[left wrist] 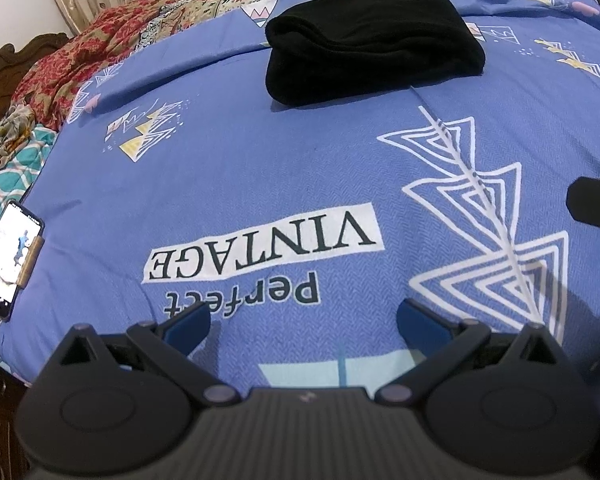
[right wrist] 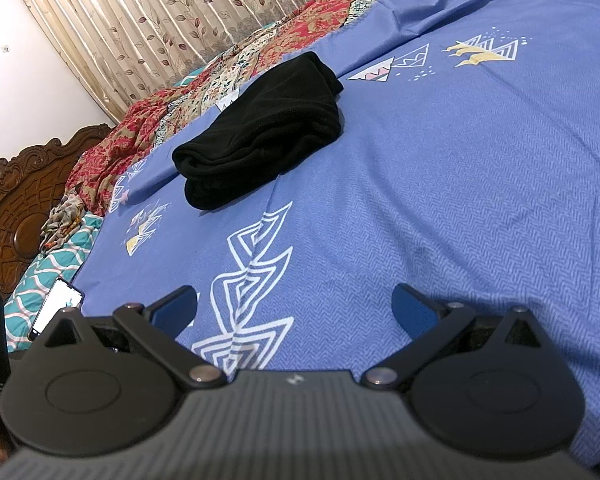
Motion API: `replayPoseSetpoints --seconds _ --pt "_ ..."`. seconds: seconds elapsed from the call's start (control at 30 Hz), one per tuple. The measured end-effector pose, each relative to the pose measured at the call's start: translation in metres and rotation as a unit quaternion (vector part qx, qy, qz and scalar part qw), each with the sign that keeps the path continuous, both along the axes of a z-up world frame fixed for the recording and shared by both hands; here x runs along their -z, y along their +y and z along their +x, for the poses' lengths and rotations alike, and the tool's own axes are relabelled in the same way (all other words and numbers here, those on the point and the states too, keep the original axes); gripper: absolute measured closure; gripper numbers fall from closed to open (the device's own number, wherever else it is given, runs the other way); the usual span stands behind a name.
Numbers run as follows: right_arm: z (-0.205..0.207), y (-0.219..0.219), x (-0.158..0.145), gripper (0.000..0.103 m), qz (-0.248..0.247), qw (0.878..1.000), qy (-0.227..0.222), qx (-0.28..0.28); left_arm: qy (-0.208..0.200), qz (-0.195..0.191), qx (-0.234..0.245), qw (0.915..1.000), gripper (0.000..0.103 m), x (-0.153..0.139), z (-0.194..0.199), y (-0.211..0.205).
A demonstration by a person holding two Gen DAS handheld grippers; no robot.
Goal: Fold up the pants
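The black fleece pants (left wrist: 372, 40) lie folded into a thick bundle on the blue printed bedsheet (left wrist: 260, 168), well ahead of both tools. The left gripper (left wrist: 304, 320) hovers over the sheet with fingers spread wide and empty; the right gripper (right wrist: 294, 308) likewise. A lit smartphone (left wrist: 8, 256) rests at the bed's left edge.

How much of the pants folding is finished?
Nearly all of it, it seems. The black fleece pants lie as a compact folded bundle on the blue patterned bedsheet. Nothing is in hand: the left gripper and right gripper are open, away from the bundle. Little looks left.
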State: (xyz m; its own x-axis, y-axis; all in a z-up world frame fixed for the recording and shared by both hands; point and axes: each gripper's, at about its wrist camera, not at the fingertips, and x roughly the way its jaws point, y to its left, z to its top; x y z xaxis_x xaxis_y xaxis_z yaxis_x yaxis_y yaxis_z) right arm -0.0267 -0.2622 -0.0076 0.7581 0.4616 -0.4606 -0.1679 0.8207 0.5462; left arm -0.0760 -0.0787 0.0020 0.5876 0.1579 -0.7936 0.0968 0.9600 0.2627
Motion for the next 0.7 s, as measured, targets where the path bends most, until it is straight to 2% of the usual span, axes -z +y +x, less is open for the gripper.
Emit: replayPoseSetpoints --seconds 0.7 --pt "-0.0003 0.0005 -0.0001 0.0 0.0 1.0 0.0 0.001 -0.005 0.005 0.002 1.0 0.0 0.0015 -0.0011 -0.0019"
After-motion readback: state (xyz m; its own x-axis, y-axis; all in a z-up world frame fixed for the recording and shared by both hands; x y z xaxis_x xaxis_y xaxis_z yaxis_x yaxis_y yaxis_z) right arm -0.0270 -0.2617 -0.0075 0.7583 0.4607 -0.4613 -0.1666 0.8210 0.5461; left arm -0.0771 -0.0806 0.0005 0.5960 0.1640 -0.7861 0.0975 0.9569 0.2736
